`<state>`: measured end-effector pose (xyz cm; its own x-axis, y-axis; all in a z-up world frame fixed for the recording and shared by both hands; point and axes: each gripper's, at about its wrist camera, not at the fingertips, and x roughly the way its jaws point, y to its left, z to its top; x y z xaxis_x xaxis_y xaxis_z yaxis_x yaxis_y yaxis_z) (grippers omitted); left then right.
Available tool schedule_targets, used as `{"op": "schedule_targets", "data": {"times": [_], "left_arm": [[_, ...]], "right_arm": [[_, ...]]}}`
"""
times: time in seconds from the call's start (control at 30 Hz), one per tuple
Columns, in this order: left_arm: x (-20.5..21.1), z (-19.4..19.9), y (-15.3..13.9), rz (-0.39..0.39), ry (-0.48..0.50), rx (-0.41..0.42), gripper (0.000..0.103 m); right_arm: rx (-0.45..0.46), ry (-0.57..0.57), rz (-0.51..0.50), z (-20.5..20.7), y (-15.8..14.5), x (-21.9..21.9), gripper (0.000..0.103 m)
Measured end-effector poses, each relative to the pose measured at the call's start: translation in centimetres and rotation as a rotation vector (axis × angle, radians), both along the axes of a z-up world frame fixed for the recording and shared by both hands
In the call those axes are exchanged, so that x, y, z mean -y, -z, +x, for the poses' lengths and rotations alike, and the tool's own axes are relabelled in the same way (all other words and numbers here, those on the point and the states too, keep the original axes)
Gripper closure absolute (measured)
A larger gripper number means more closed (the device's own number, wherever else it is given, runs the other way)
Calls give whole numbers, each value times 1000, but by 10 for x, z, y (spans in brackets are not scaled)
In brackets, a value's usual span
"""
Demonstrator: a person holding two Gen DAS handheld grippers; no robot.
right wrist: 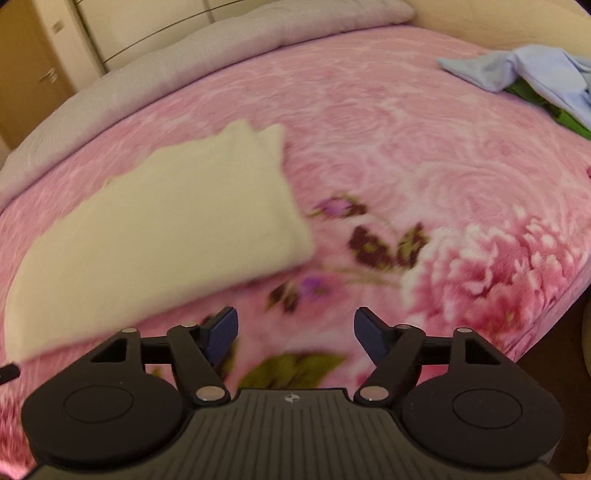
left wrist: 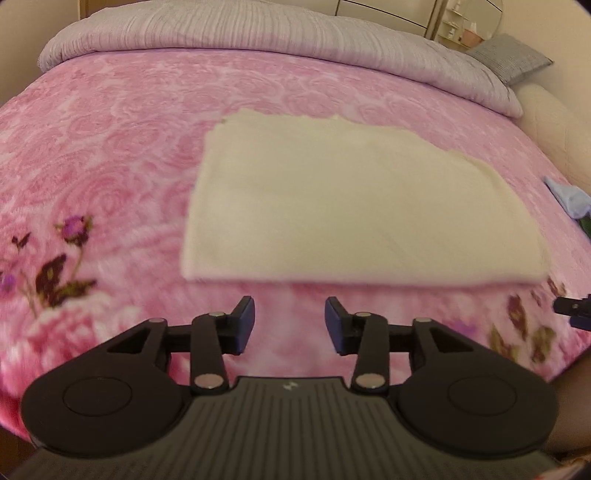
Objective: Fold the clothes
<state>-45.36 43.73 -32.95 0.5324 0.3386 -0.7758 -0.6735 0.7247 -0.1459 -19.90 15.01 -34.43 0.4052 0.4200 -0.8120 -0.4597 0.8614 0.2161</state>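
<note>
The left gripper [left wrist: 290, 325] hovers with its jaws spread wide, nothing between them, the blue pads clear of the fabric and just short of the near edge of the cream garment [left wrist: 354, 206]. The right gripper [right wrist: 295, 334] is likewise spread wide and empty, over bare blanket beside the garment's right corner [right wrist: 159, 236]. The cream garment lies folded flat into a rough rectangle on the pink floral blanket [left wrist: 110, 147] of the bed; in the left wrist view its long axis runs left to right across the frame, with the near folded edge straight and the far edge uneven — two layers seem to show at the far right corner in the right wrist view, though motion blur makes that uncertain. A small pale emblem sits on each gripper's ribbed body; it cannot be read as text. Beyond the blanket a grey quilt [left wrist: 240, 33] is bunched along the far side of the bed. Well apart from the cream garment, at the bed's right edge, a light blue garment [right wrist: 532, 70] lies crumpled on top of something green [right wrist: 554, 110].
</note>
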Motion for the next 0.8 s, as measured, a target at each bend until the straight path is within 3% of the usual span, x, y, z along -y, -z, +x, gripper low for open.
{"op": "schedule_targets", "data": {"times": [0.2,0.53,0.7,0.8], "left_arm": [[45,-13,-30,88,24,-8,58],[101,-49,-81,235,50,28,49],[115,-60,-88,252,41,38,48],[108,-68,-84,200,27,68,46]], "right_arm": [[36,-48,-5,-40,-22,10,21],[88,-78,73,-86,-53,45,18],[98,-103,104,-93,-58,54,18],[90,-98,130,-90,-57,58,17]]}}
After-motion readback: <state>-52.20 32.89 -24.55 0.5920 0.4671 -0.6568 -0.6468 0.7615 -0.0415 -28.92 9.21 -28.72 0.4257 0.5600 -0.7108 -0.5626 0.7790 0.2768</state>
